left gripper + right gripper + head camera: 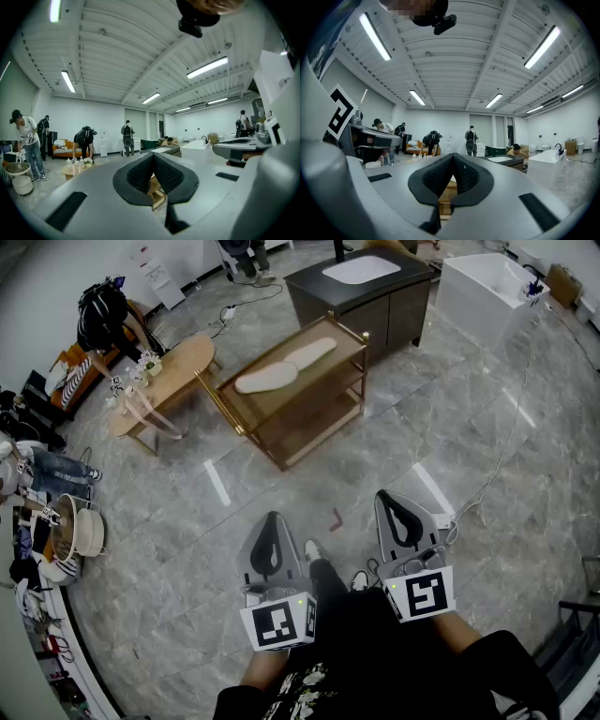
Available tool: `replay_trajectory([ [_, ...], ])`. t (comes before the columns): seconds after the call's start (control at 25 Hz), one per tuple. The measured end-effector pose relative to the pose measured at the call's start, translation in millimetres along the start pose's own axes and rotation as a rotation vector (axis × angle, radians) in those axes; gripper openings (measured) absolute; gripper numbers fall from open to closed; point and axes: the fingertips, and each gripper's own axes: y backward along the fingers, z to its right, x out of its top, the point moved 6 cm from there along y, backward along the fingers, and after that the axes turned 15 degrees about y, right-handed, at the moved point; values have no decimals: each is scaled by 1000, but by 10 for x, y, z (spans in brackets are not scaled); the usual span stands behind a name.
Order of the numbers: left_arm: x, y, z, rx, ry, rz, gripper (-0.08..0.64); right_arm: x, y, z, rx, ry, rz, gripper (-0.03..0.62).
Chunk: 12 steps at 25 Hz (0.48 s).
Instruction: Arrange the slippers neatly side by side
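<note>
We hold left gripper and right gripper level above the floor, jaws fully closed on both, nothing gripped. Slippers lie well ahead, end to end on the wooden cart top shelf.

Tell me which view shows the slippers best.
Head view: both slippers lie in full on the cart's top shelf, roughly end to end. Left gripper and right gripper tongs are shut, and their views catch only a sliver of the cart; no slipper can be made out.
</note>
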Motion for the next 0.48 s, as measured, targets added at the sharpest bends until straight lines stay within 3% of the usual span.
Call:
replay_trajectory([
  [0.36, -41, 38, 58, -1, -19, 1, 3, -43, 43, -21, 4, -19, -10, -3],
  [0.48, -53, 78, 5, 10, -19, -8, 3, -25, 55, -40, 2, -47, 36, -3],
])
